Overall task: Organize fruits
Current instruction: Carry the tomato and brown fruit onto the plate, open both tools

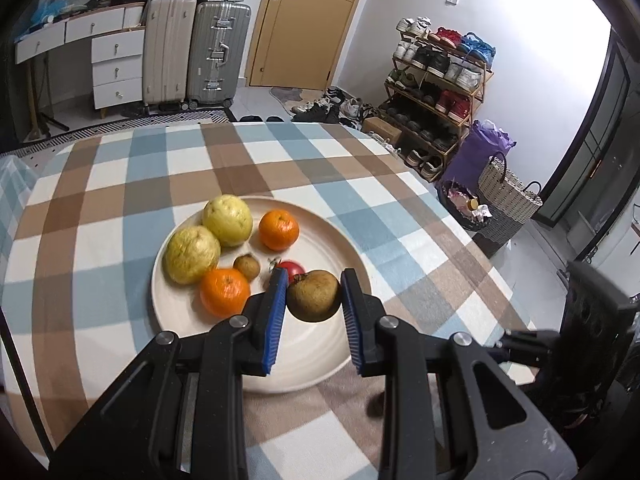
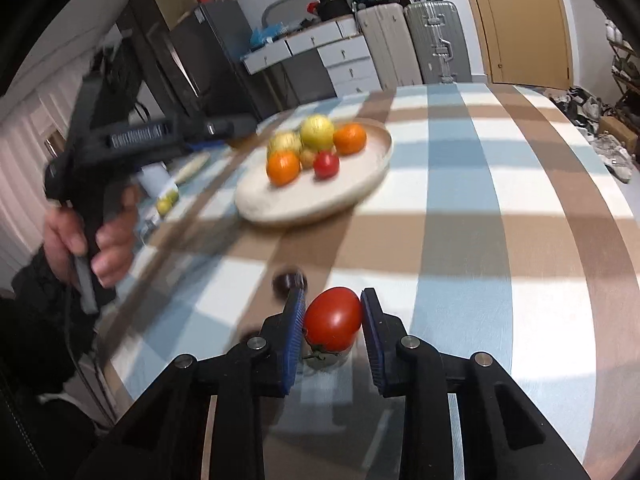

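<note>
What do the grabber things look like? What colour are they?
Both are black plastic claws with silver round bolts at the joints. Each gripper, left and right, has two flat fingers with ridged blue pads. The left one has a pistol handle held by a bare hand in a dark sleeve.

A round cream plate (image 1: 332,364) sits on the checked desk (image 1: 120,184), loaded with fruit. Two yellow-green guavas (image 1: 227,220) lie touching at its far left, an orange (image 1: 279,229) just beside them and a second orange (image 1: 224,292) nearer. A small brown fruit (image 1: 247,267) sits between them. A larger brown fruit (image 1: 314,295) is held between blue jaws, half hiding a red tomato (image 1: 294,269). Another tomato (image 2: 333,319), stem down, is pinched above the desk, well apart from the plate.
</note>
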The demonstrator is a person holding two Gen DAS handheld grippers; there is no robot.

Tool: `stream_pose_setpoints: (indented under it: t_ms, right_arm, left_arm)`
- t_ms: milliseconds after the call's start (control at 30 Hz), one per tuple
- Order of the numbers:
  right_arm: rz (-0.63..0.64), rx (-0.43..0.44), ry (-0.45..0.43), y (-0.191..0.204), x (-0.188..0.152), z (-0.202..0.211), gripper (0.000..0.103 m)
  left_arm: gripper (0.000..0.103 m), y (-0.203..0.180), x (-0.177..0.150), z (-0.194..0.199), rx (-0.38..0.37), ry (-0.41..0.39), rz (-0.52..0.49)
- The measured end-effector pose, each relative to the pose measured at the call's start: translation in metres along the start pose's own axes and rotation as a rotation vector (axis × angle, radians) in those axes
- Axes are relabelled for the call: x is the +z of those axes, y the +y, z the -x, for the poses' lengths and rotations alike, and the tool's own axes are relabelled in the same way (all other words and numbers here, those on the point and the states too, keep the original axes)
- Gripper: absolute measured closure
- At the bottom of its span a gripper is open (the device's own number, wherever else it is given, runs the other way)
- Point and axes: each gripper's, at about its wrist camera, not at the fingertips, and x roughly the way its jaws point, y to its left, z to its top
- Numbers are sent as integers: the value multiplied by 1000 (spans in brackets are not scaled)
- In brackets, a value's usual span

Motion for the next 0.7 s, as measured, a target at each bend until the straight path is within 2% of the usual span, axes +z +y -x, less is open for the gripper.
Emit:
stream_pose_setpoints:
  t_ms: [133, 333, 500, 700]
  right_arm:
    - [54, 19, -42, 6, 36, -5, 74]
    - [70, 66, -37, 5, 79, -38, 74]
    - [59, 85, -29, 1, 100, -63, 74]
    - [38, 63, -10, -10, 111, -87, 74]
  left_arm:
    - [79, 4, 17, -17, -34, 21, 23]
    - [79, 1, 48, -48, -66, 57, 2]
    - [79, -4, 66, -84, -95, 125, -14]
    - [79, 1, 72, -121, -139, 195, 26]
